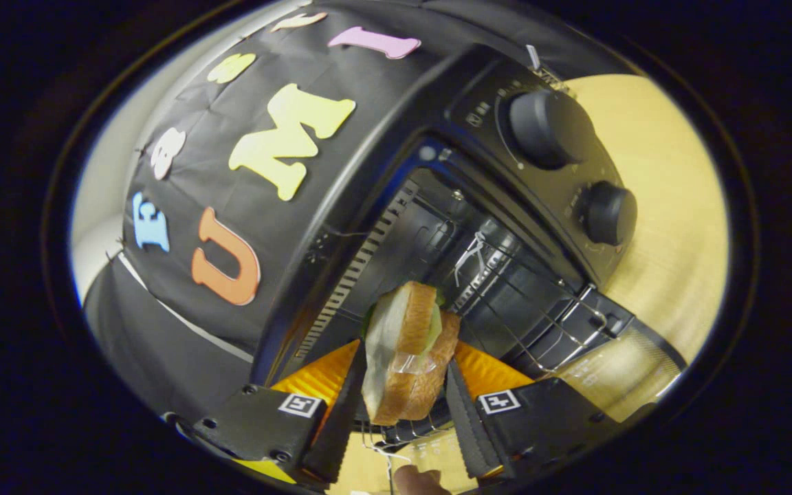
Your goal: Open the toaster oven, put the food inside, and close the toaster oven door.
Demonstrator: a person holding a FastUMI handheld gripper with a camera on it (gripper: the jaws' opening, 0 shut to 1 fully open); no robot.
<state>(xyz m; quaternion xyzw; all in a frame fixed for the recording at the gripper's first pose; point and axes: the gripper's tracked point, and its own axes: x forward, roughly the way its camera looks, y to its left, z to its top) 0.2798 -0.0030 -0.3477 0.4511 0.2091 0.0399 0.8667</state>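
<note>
The jaws [403,395] are clamped on a sandwich [406,350], held at the open toaster oven [478,227] mouth, wire rack [547,323] at 3 o'clock. The sandwich's lower edge and the glass door [616,375] are partly cut off.

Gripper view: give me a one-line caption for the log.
Gripper shut on a sandwich, held before the open toaster oven with its door down.
</note>
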